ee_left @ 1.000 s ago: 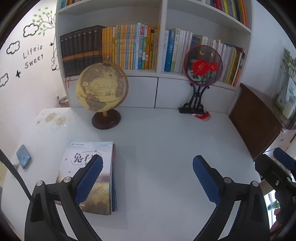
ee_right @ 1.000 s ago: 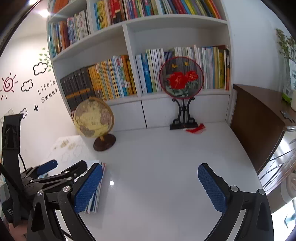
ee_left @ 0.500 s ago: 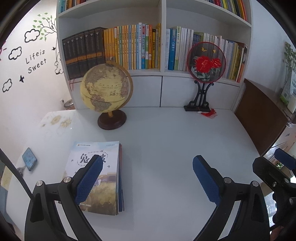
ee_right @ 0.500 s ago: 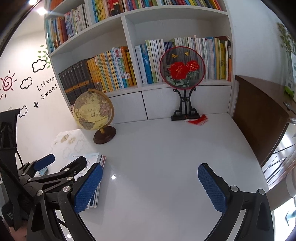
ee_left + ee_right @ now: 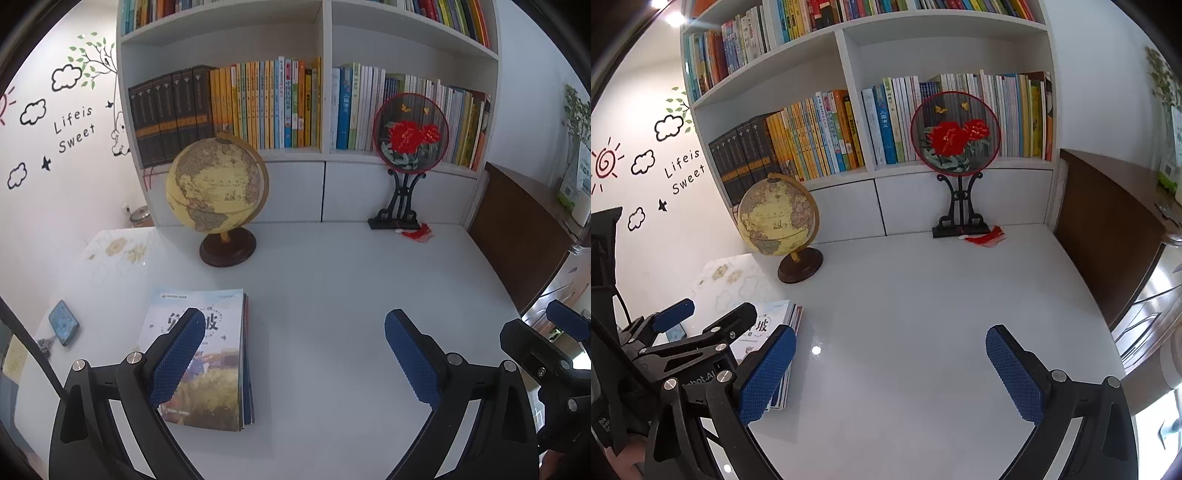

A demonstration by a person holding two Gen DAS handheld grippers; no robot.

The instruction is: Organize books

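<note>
Blue-padded, black-framed left gripper (image 5: 293, 354) and right gripper (image 5: 890, 373) wide open, holding nothing, above glossy white desk (image 5: 332, 280); thin stack of paperback books (image 5: 207, 354) flat at seven o'clock, presumably awaiting shelving.

From my left wrist camera, the left gripper's (image 5: 291, 356) near finger (image 5: 177, 363) covers part of the title on the top book of the stack of books (image 5: 210, 369), so I can't read it whole. In the right wrist view the left gripper's body hides most of that stack, and the phone (image 5: 675, 333) shows only as a sliver behind it. The spine lettering on the shelved books (image 5: 277, 105) is too small for me to read, and the top shelf row (image 5: 886, 7) is cut off by the frame edge.
</note>
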